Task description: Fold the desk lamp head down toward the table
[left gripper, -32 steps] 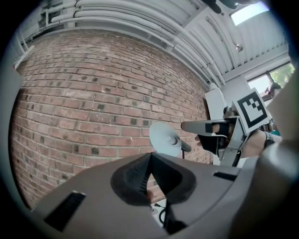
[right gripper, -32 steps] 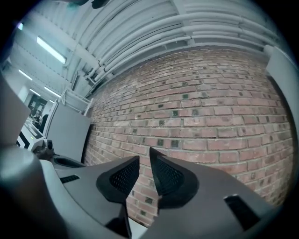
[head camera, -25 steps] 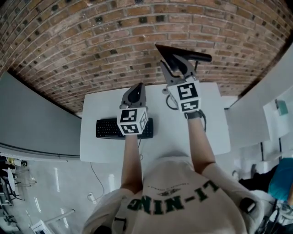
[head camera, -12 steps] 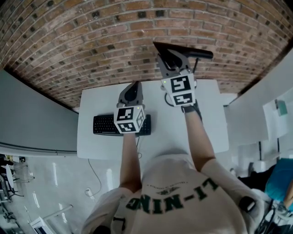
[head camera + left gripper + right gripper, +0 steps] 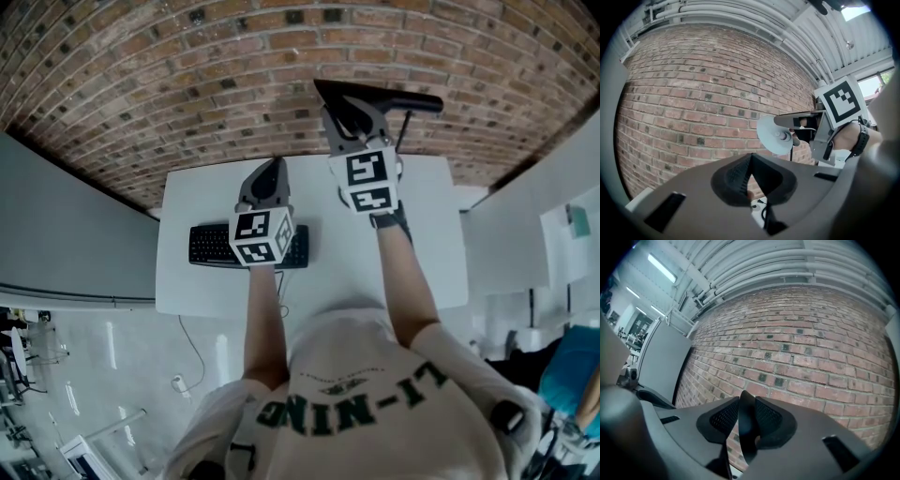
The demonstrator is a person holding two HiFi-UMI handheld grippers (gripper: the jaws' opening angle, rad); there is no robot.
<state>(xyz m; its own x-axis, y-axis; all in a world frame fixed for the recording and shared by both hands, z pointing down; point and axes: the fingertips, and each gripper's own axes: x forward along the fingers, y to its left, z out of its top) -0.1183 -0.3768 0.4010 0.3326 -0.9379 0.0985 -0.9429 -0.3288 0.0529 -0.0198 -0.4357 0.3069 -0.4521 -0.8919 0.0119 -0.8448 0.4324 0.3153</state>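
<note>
The desk lamp stands at the table's back edge by the brick wall. Its head [image 5: 330, 94] looks dark from above, with a dark bar [image 5: 412, 99] running right from it. In the left gripper view the head is a pale round disc [image 5: 772, 135] with a knob. My right gripper [image 5: 349, 114] is shut on the head's rim, a thin dark edge [image 5: 746, 418] between the pads [image 5: 723, 420]. My left gripper [image 5: 271, 172] hovers over the keyboard [image 5: 211, 246], shut and holding nothing, pointing at the wall [image 5: 749, 185].
The white table [image 5: 422, 262] meets the brick wall [image 5: 187, 103] at the back. A black cord [image 5: 764, 212] lies on the table near the lamp. A grey partition [image 5: 66, 234] stands at the left, and pale panels at the right.
Both grippers have drifted a little up the picture toward the wall, and the left one slightly left. The right gripper stays at the lamp head.
</note>
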